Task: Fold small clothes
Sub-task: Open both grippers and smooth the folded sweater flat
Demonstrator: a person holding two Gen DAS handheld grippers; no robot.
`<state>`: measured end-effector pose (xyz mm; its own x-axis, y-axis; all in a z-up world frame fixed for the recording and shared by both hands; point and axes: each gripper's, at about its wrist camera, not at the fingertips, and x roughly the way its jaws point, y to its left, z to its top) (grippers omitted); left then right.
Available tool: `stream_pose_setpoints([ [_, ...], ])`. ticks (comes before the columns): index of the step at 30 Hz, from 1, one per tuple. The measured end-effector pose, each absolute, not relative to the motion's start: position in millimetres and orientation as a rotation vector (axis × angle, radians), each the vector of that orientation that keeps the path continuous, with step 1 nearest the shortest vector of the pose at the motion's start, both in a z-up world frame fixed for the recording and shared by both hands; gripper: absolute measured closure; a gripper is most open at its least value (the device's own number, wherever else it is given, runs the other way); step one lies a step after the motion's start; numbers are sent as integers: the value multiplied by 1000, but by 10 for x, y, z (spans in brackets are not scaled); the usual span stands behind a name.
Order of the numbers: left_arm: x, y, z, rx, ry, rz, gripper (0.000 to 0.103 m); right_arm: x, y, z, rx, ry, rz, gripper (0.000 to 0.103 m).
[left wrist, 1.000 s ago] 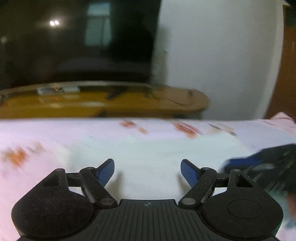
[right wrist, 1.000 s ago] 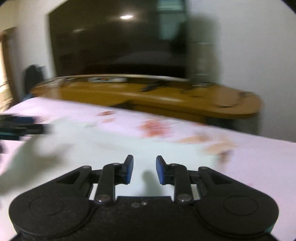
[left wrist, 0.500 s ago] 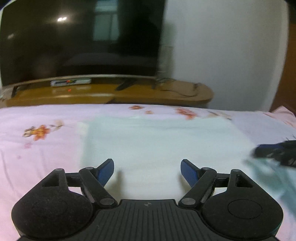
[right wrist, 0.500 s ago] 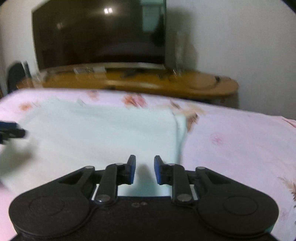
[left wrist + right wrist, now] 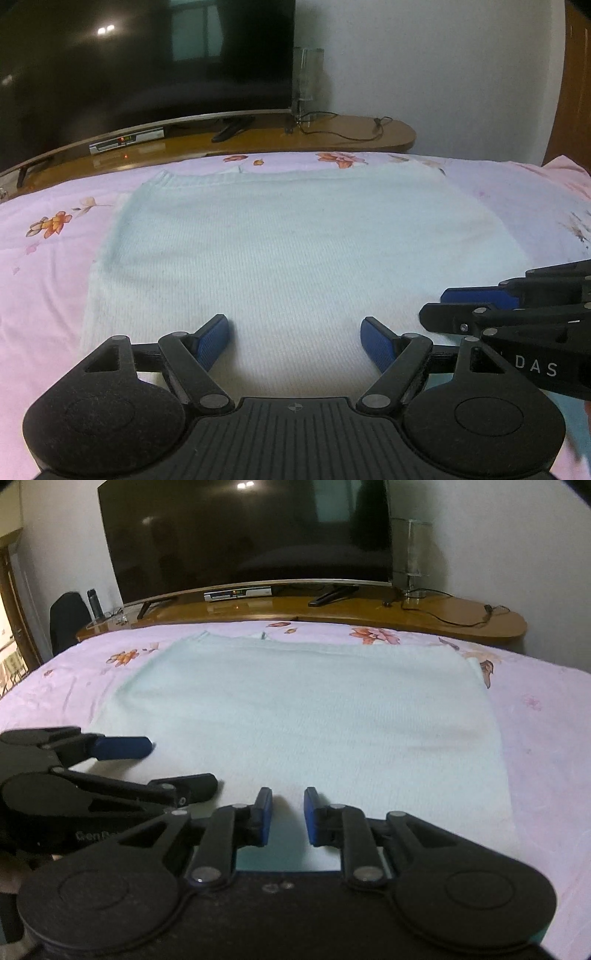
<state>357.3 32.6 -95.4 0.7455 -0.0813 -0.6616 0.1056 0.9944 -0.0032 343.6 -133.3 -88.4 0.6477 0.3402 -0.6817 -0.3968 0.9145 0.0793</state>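
Note:
A pale mint knitted garment (image 5: 288, 243) lies flat on the pink flowered bedsheet (image 5: 48, 266), folded into a rough rectangle; it also shows in the right wrist view (image 5: 306, 709). My left gripper (image 5: 294, 341) is wide open and empty over the garment's near edge. My right gripper (image 5: 288, 818) has its blue pads a small gap apart with nothing between them, over the same near edge. Each gripper shows in the other's view, the right one (image 5: 476, 299) at the right, the left one (image 5: 122, 747) at the left.
Beyond the bed stands a low wooden TV bench (image 5: 369, 609) with a large dark television (image 5: 243, 535), a set-top box (image 5: 236, 594), a clear vase (image 5: 415, 554) and a cable. A dark chair (image 5: 68, 616) stands at the far left.
Both grippers have dropped and pulled back toward the garment's near edge and come closer together. The views have steadied after blur. The jaw openings look unchanged.

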Motion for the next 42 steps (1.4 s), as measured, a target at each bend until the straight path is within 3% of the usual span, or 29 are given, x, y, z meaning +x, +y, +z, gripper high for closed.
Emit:
stream_pose_setpoints([
  [12,3289,895,-924,-27,706,0,25,3357,-1883,-876,-60,772,275,79],
  [17,3226,631,-842,-61,677,-1,25,3185,-1687,-707,-44,702,342,75],
  [21,3183,335,-867,-58,666,-38,25,3115,-1288,-809,-87,718,402,78],
  [22,3192,339,-922,-67,689,-39,25,3109,-1238,-847,-88,730,394,88],
  [23,3189,365,-974,-75,700,-46,25,3115,-1216,-899,-88,751,374,89],
  [27,3036,459,-1011,2,663,-20,25,3069,-1309,-916,-105,749,370,84],
  [29,2951,651,-1005,-36,653,13,25,3054,-1440,-890,-112,740,336,75],
  [31,2839,856,-1029,-107,644,22,25,3058,-1699,-907,-101,745,276,75],
  [33,2765,959,-1051,-130,634,15,25,3035,-1987,-932,-54,753,236,81],
  [35,2777,941,-1061,-114,639,19,25,3026,-2192,-941,9,767,232,93],
  [37,2807,884,-1060,-84,648,36,25,3031,-2199,-954,16,769,231,93],
  [40,2813,888,-1016,-97,653,44,25,3045,-2097,-909,-6,759,212,88],
  [42,2832,898,-1059,-85,664,38,24,2965,-2075,-806,-9,687,198,74],
])
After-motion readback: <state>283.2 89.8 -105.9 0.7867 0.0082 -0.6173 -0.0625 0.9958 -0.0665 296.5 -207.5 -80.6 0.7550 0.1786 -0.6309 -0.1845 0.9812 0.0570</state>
